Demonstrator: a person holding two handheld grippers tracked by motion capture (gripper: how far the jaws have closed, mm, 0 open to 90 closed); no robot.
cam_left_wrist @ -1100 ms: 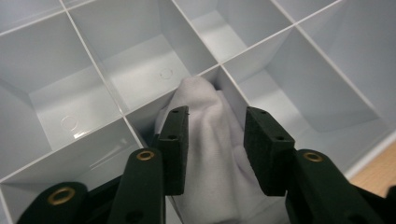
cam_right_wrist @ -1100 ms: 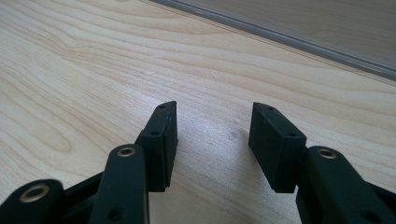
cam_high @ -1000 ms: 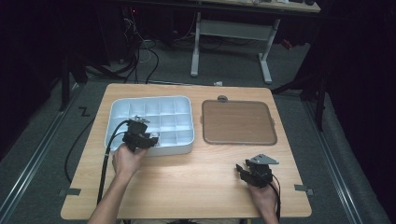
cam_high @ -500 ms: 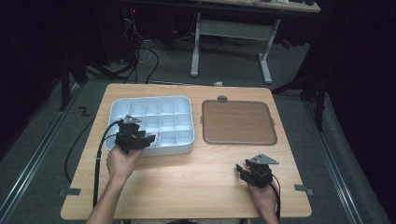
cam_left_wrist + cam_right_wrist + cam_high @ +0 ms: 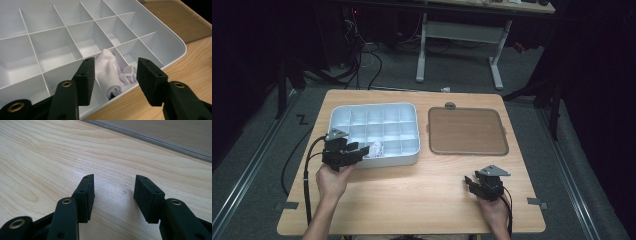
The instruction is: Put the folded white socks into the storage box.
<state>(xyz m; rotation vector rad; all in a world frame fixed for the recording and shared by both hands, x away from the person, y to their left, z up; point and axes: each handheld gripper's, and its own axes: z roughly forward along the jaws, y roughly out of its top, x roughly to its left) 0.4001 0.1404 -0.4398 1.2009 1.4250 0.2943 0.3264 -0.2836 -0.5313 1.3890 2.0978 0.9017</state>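
Left gripper: in the lower left of the high view, held in a hand over the near edge of the white tray; its fingers are spread and have just been opening, and they press on nothing.
White cloth: a crumpled piece lying in a front-row compartment of the tray, seen in the gap between the left fingers in the left gripper view, touching neither of them; one fold leans against the divider.
Tray: white plastic, split into a grid of small compartments, in the left half of the desk near the centre of the high view; the other compartments look bare.
Right gripper: in the lower right of the high view, held low over bare wood, well apart from the tray; its fingers are spread with nothing between them.
Brown lid: flat, with rounded corners, lying just to the right of the tray in the high view; its edge crosses the upper right of the right gripper view.
Desk: pale wood grain.
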